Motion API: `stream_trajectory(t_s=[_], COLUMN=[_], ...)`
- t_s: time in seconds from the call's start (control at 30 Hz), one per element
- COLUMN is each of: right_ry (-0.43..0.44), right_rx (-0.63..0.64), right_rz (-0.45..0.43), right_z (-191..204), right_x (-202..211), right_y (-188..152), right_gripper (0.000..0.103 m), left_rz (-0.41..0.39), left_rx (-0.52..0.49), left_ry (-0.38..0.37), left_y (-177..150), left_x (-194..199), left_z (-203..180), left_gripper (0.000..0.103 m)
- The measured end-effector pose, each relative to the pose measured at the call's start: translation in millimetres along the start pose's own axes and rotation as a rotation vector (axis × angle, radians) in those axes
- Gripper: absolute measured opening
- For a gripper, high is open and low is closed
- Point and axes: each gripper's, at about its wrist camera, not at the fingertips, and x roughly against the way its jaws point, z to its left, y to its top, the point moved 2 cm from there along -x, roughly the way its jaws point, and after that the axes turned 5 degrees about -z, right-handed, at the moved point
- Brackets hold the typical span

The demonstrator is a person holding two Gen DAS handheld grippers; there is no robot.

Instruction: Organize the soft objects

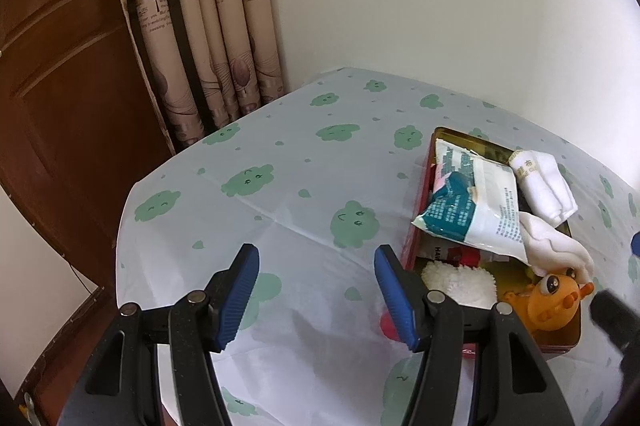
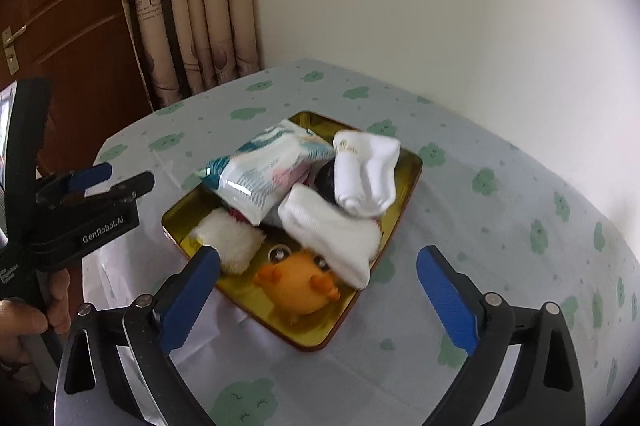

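In the left wrist view, the left gripper [image 1: 316, 296] fills the lower middle of the frame, its blue-padded jaws standing well apart with nothing between them but the cloud-print cloth of the surface [image 1: 280, 194]. The tin [image 1: 412, 246], red outside and gold inside, sits at the right of the frame, its near corner just beside the right-hand pad. This view shows the tin's red outer wall and some red packaging under the tissue pack [image 1: 476, 202]; it also shows a rolled white sock [image 1: 540, 186] at the far edge, a fluffy white piece [image 1: 460, 282] and an orange toy [image 1: 552, 302] at the near end, and a dark blurred shape at the far right edge. A brown door [image 1: 60, 86] and a leaf-print curtain [image 1: 208, 26] fill the upper left. In the right wrist view, the tin [image 2: 320, 338] lies in the middle of the frame and is seen more from above, so its gold floor shows, along with a second white sock [image 2: 332, 234] draped over the orange toy [image 2: 300, 286] and a dark round thing under the rolled white sock [image 2: 364, 170]. The tissue pack [image 2: 268, 166] leans across the far left of the tin, and the fluffy white piece [image 2: 232, 242] sits at its left. The right gripper [image 2: 318, 300] is spread wide, holding nothing, with the toy in the gap between its pads but untouched. At the left edge the left gripper [image 2: 114, 178] appears from the side, held by a hand [image 2: 32, 310].
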Motion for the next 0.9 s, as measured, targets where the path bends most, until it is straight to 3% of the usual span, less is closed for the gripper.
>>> stream_trajectory(t_s=[0.9], right_ry=[-0.003], right_rx=[-0.055], right_rz=[0.093], right_z=[-1], right_x=[-22], right_y=[-21], right_gripper=[0.098], left_rz=[0.007], left_rx=[-0.036], left_ry=[-0.008], left_y=[-3], left_x=[-1], left_z=[-11], left_gripper=[0.062])
